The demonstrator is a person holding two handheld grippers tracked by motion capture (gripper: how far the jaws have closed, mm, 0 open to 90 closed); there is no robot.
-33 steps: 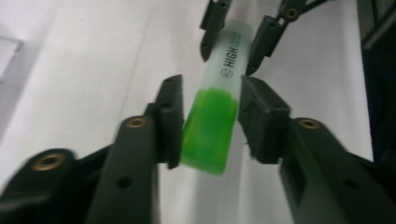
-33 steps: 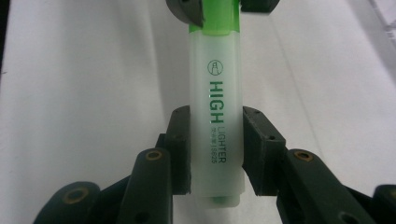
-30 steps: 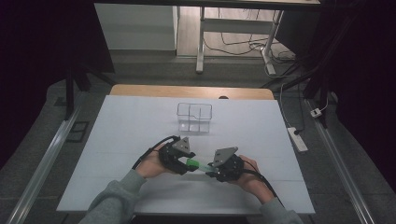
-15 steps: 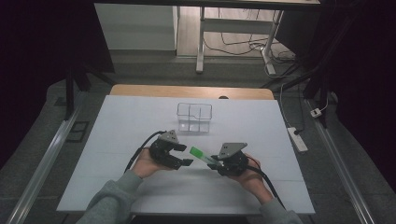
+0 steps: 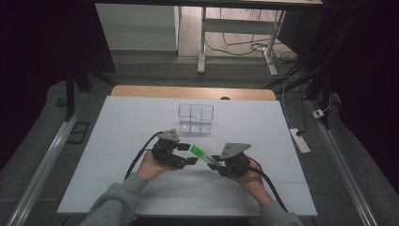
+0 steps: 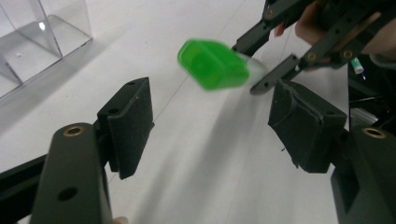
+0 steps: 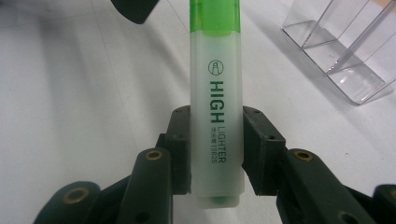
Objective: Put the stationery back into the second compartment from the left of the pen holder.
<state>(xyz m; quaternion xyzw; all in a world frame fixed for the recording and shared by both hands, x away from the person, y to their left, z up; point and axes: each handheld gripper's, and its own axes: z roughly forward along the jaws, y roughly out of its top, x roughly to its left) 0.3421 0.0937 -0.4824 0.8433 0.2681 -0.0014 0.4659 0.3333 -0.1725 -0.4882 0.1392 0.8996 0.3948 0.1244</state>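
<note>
While clamping the highlighter (image 7: 216,100) by the lower half of its pale, frosted barrel, right gripper (image 5: 220,164) pressing a black pad against each side, holding it clear of the table (image 5: 117,188). Left gripper (image 5: 192,154) standing released, jaws having just been opening, pads (image 6: 128,123) well apart and touching nothing, the green cap (image 6: 213,64) hanging between and beyond them.

Looking translucent white along the barrel, printed "HIGH LIGHTER" in dark green, capped bright green at the far end, showing a trace of green at the near end below the pads. Pointing from the right gripper up and leftward toward the left gripper in the high view, cap end (image 5: 197,151) lying just beside the left gripper's tips.

Leaving broad bare white surface to either side of both hands; sitting a little inside the near edge, with the side edges well apart from the grippers.

Standing farther back near the table's middle, a clear plastic divided organizer (image 5: 195,119), well apart from the cap, nothing lying between. Trailing from each gripper toward the near edge, a black cable (image 5: 141,153).
</note>
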